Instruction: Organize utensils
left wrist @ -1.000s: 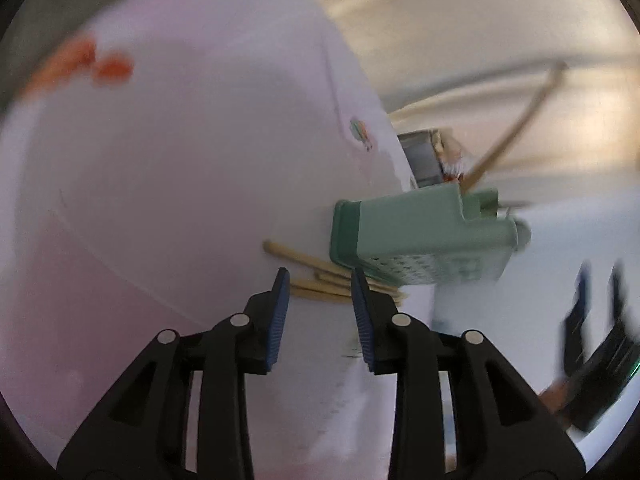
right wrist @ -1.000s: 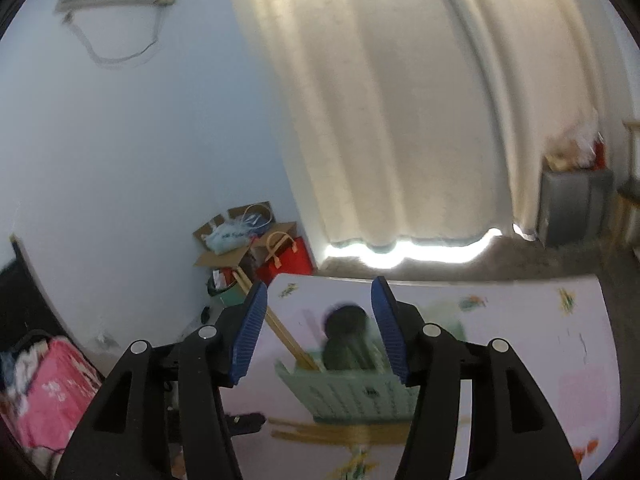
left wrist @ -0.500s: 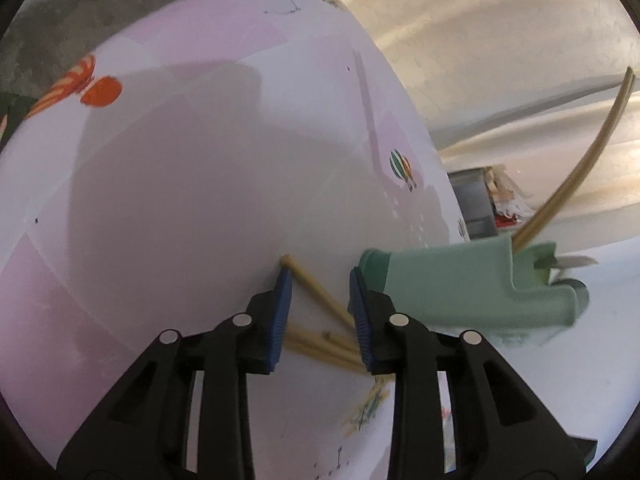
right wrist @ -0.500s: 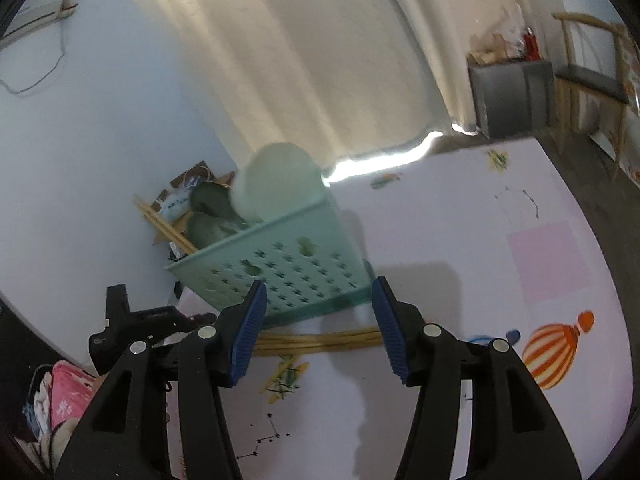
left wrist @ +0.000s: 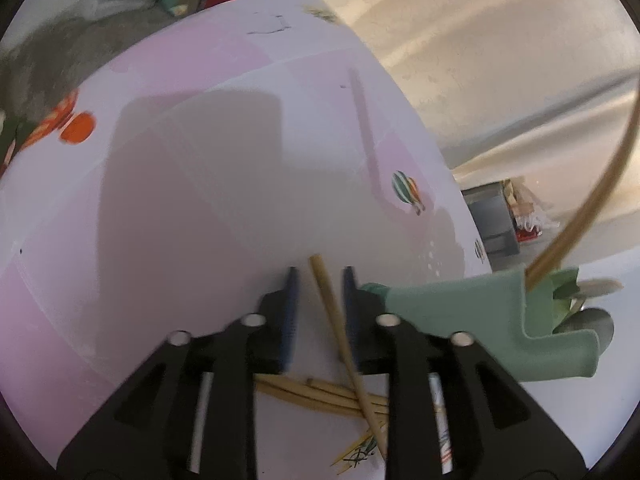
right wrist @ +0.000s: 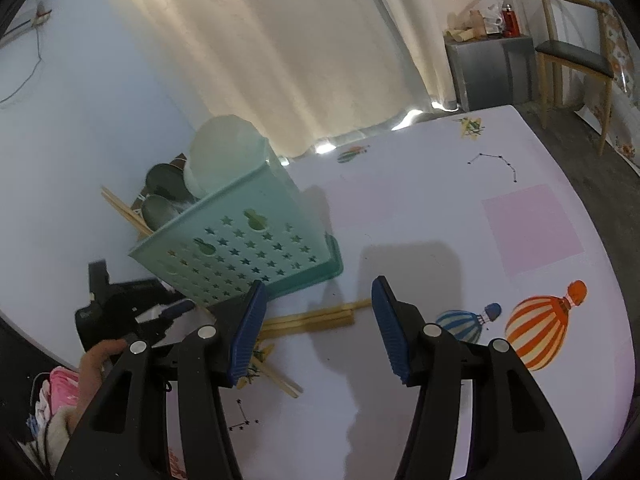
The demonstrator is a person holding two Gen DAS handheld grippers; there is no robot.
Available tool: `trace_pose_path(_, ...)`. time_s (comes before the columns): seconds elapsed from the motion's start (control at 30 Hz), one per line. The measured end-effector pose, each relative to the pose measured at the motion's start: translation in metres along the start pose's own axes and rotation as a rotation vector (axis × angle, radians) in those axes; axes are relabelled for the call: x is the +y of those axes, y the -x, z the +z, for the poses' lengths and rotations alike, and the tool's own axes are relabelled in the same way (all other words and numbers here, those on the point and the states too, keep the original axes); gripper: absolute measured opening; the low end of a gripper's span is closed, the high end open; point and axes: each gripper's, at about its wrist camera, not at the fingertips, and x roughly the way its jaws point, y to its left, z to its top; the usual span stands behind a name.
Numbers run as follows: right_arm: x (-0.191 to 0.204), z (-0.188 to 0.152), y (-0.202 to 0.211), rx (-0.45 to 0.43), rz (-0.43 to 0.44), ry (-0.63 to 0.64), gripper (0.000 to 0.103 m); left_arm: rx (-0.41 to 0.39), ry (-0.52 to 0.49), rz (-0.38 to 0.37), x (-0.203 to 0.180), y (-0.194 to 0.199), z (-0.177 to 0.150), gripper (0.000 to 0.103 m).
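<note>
In the left wrist view the left gripper point(left wrist: 318, 280) stood low in the middle of the frame, its blue pads narrowly apart and opening, with a single wooden chopstick point(left wrist: 340, 332) slanting up between them; whether the pads pressed on it could not be told. Below that gripper, at the bottom centre, a loose bundle of chopsticks point(left wrist: 320, 394) lay flat on the table point(left wrist: 180, 200), whose pale cover carried balloon prints. At the right edge of that view the green utensil basket point(left wrist: 472, 320) stood just beside the gripper, and one more chopstick point(left wrist: 592, 200) rose out of it toward the upper right. In the right wrist view the right gripper point(right wrist: 316, 308) hung in the lower middle with its pads spread moderately wide and nothing between them. The same basket point(right wrist: 248, 252), pierced with star holes, sat left of centre, with spoons point(right wrist: 160, 200) and a pale round utensil point(right wrist: 224, 148) sticking out of its top. The chopsticks on the table point(right wrist: 312, 318) lay just below the basket, seen between the pads. At the lower left, a hand point(right wrist: 96, 364) gripped the other black tool.
</note>
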Motion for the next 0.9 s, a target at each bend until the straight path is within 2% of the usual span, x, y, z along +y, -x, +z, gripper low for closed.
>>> trace_pose_path(0.03,-0.001,-0.001,0.000,-0.002,-0.004,0.002,0.054,0.002,-0.022,0.015,-0.006,-0.001,0.000,0.033)
trace_pose_path(0.07,-0.002,-0.001,0.002,-0.004,-0.009,0.002,0.054,-0.001,-0.035,0.028,-0.010,-0.003,0.000,0.033)
trace_pose_path(0.17,-0.007,-0.001,0.004,-0.003,-0.013,-0.004,0.054,-0.009,-0.079,0.080,-0.018,-0.009,0.003,0.024)
trace_pose_path(0.2,-0.009,-0.001,0.004,-0.004,-0.014,-0.007,0.054,-0.012,-0.097,0.104,-0.018,-0.009,0.003,0.015)
trace_pose_path(0.23,-0.010,0.000,0.005,-0.004,-0.014,-0.008,0.054,-0.015,-0.104,0.109,-0.017,-0.010,0.004,0.011)
trace_pose_path(0.3,-0.011,0.000,0.005,-0.004,-0.019,-0.009,0.054,-0.021,-0.107,0.092,-0.010,-0.005,0.005,0.006)
trace_pose_path(0.4,-0.015,0.000,0.004,-0.001,-0.028,-0.025,0.054,-0.019,-0.075,0.049,-0.003,-0.006,0.008,0.005)
trace_pose_path(0.5,-0.029,-0.001,-0.005,0.042,0.015,-0.130,0.054,-0.059,-0.071,-0.029,0.004,0.010,0.011,0.005)
trace_pose_path(0.67,-0.054,-0.001,-0.041,0.163,0.193,-0.367,0.054,-0.132,-0.156,-0.089,-0.004,0.046,0.013,0.005)
trace_pose_path(0.83,-0.075,-0.005,-0.080,0.274,0.237,-0.583,0.054,-0.197,-0.211,-0.114,-0.011,0.080,0.013,0.005)
trace_pose_path(0.9,-0.077,-0.006,-0.093,0.311,0.203,-0.613,0.054,-0.210,-0.220,-0.119,-0.011,0.087,0.014,0.005)
